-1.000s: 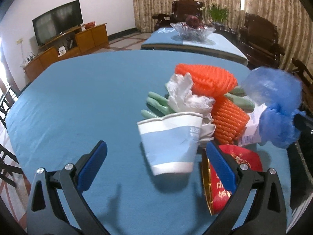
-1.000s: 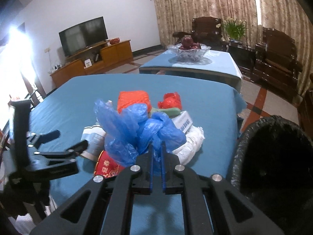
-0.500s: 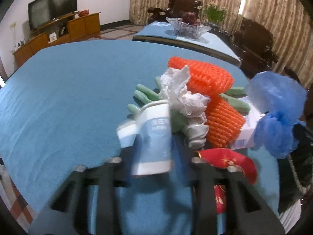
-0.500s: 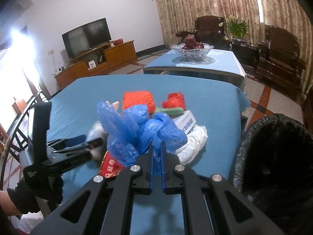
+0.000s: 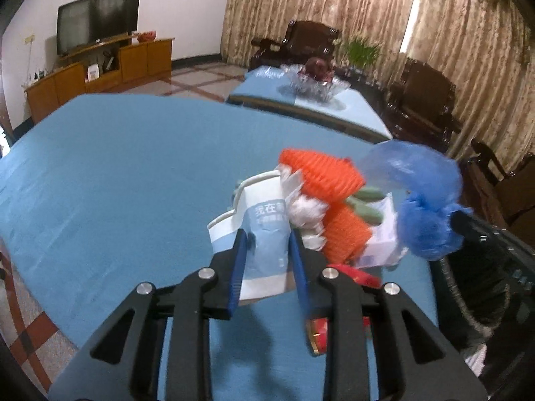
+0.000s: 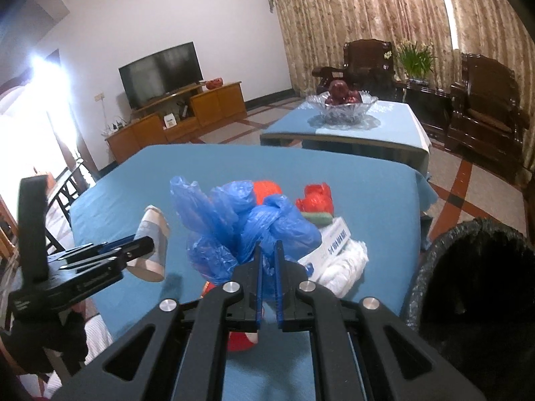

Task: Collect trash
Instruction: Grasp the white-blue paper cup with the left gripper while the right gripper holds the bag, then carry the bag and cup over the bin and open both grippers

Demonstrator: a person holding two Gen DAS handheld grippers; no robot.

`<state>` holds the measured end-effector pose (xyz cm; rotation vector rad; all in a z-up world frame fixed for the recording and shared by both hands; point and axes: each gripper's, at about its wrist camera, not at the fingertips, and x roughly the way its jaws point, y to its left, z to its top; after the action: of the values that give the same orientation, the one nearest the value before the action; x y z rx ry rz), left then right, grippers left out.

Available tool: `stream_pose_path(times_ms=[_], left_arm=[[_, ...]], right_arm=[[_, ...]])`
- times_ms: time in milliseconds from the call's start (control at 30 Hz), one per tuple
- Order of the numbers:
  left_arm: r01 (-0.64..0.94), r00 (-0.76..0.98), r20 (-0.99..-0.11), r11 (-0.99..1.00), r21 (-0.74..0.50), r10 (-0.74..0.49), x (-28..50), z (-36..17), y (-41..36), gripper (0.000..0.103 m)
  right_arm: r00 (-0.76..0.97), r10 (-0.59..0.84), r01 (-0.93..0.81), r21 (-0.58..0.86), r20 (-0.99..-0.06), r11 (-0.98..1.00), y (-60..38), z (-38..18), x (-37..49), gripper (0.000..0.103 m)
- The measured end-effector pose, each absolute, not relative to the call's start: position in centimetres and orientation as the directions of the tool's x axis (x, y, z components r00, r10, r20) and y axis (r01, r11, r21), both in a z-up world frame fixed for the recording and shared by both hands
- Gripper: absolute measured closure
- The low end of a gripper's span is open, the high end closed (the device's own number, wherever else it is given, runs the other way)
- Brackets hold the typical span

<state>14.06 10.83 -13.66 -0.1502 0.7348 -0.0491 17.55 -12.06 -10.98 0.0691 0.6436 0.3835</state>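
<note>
Mid-collection: left gripper was clamped on the paper cup, lifted over the table, right gripper pinched the blue bag; next both probably needed carrying right to the bin.

Left gripper clamped on a crushed blue-and-white paper cup, held above the blue tablecloth. Beyond it: orange foam netting, white tissue, green glove. At right, a blue plastic bag hangs over the black-lined bin.
</note>
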Motion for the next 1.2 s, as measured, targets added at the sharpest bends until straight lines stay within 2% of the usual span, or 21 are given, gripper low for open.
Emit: stream_pose_path(times_ms=[267, 433, 833, 1100, 1200], left_arm=[[0.123, 0.777, -0.597, 0.978, -0.168, -0.2, 13.6, -9.5, 6.5, 0.078], [0.222, 0.765, -0.578, 0.959, -0.176, -0.283, 13.7, -8.8, 2.6, 0.078], [0.466, 0.641, -0.579, 0.855, -0.227, -0.503, 15.5, -10.8, -9.9, 0.078], [0.571, 0.558, -0.582, 0.782, -0.248, -0.592, 17.5, -12.5, -17.9, 0.078], [0.591, 0.518, -0.594, 0.759, -0.273, -0.616, 17.9, -13.2, -20.1, 0.072]], right_arm=[[0.776, 0.323, -0.287, 0.153, -0.542, 0.946, -14.4, -8.3, 16.0, 0.097], [0.804, 0.252, -0.205, 0.147, -0.539, 0.968, -18.1, -7.2, 14.8, 0.097], [0.823, -0.006, 0.08, 0.107, -0.568, 0.991, -30.1, -7.7, 11.3, 0.097], [0.795, -0.122, 0.224, 0.101, -0.594, 0.969, -36.5, -9.4, 9.8, 0.097], [0.778, -0.154, 0.265, 0.096, -0.609, 0.959, -38.3, -10.1, 9.7, 0.094]])
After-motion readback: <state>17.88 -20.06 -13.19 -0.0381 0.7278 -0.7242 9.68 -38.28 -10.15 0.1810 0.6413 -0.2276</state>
